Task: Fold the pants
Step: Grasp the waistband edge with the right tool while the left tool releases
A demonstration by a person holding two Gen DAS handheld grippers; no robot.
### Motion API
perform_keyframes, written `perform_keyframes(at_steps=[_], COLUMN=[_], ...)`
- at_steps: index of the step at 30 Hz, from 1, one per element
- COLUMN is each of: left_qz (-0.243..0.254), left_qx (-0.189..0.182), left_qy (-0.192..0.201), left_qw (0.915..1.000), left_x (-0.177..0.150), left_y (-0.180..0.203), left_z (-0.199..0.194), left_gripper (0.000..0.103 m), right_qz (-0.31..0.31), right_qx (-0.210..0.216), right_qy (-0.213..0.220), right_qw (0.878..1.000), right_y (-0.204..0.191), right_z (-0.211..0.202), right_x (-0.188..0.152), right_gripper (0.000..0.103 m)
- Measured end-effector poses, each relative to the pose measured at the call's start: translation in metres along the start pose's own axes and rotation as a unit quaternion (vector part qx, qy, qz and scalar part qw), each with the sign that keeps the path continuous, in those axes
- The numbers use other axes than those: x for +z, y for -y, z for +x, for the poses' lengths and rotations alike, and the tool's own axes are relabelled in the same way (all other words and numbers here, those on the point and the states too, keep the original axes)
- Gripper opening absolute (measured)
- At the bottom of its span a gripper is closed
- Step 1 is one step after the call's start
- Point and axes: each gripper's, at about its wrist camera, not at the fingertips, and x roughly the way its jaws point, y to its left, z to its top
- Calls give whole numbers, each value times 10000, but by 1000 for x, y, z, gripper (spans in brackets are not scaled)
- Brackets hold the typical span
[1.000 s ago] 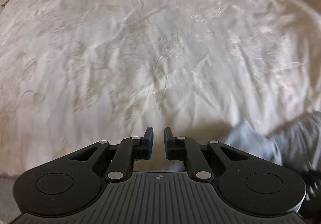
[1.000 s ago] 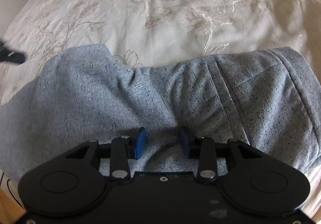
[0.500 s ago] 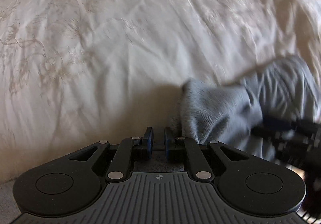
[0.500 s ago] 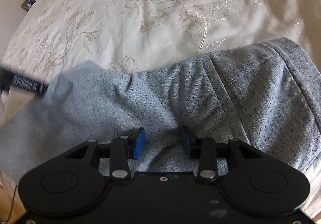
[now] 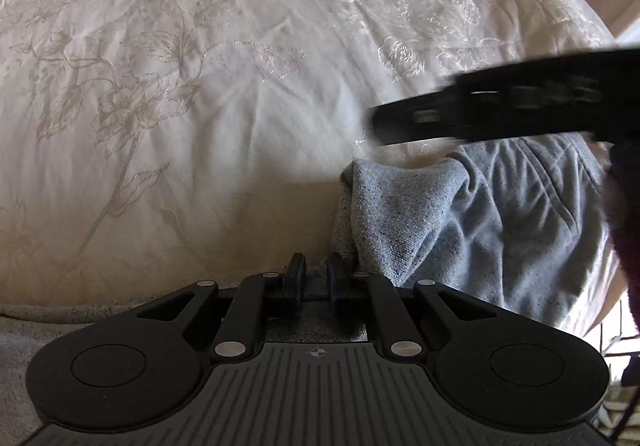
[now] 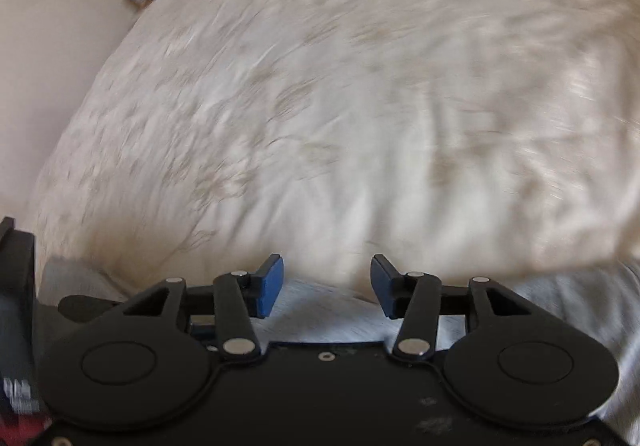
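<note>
Here one pair of grey pants [image 5: 480,230] lies bunched on the white embroidered bedspread [image 5: 200,106], at its near edge. The left gripper [image 5: 316,270] has its two fingers nearly together, with grey fabric pinched between them. The right gripper [image 6: 326,282] hangs above the pants, its jaws opening with nothing between its two blue pads [image 6: 270,288].

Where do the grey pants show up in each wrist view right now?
Left wrist: grey pants, lower right, bunched, one edge reaching down to the shut left claw.
Right wrist: pale, blurred strip along the bottom, behind the opening, empty right claw.
Shared landmark: the white embroidered bedspread.
</note>
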Motion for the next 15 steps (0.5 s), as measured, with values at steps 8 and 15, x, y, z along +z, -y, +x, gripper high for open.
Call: perform_keyframes(at_steps=[8,15], left_qz=[-69,39], left_qx=[-18,19], left_qy=[112,352], left_qw=[9999,9994], left_x=[-3,-12], left_y=[3,-2], left_z=[-5,-23], left_gripper=[11,11], right_qz=[-738,-812], right_qx=[-288,-419], right_qy=[-1003,-1062], right_qw=[9918,9901], right_y=[-28,-18], right_z=[33,14], right_x=[-6,-31], right_gripper=[36,2])
